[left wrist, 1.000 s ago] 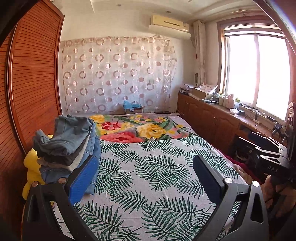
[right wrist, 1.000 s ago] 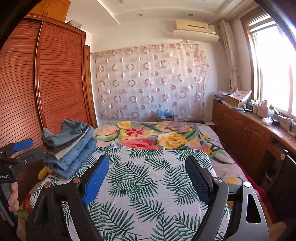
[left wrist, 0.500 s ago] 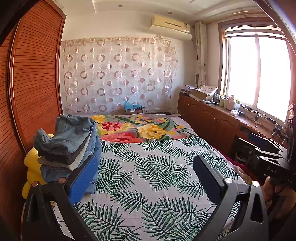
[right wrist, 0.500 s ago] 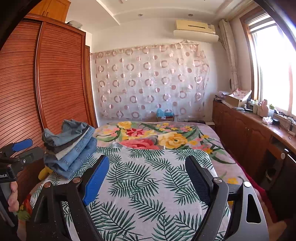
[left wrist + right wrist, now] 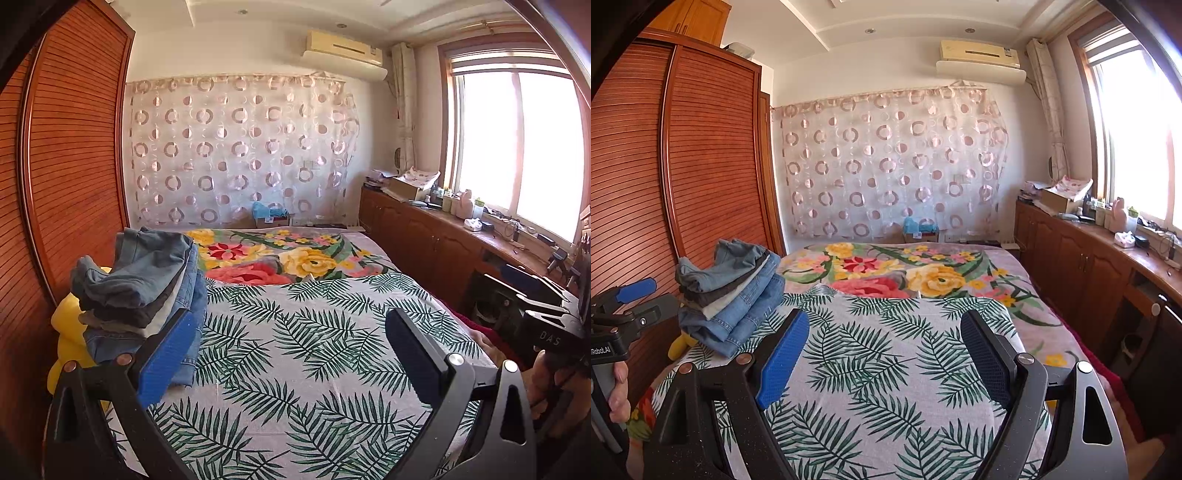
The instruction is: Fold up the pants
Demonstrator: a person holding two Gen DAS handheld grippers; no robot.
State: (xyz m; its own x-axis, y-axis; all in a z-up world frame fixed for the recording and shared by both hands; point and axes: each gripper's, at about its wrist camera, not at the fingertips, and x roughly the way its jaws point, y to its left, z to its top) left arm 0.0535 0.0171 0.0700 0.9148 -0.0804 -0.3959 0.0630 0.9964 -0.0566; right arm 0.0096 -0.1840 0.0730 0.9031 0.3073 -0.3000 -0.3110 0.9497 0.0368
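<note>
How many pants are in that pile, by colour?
Faded blue jeans: 1
Dark grey pants: 1
Pale pants: 1
Bright blue jeans: 1, maybe more, the folds hide it
Total: 4 I can tell apart

Sunlit bedroom: slatted wooden wardrobe (image 5: 74, 177), circle-patterned curtain (image 5: 240, 147), bright window (image 5: 517, 147).

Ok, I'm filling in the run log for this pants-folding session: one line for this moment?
left gripper open, empty | right gripper open, empty | pile of pants at bed left edge, untouched
</note>
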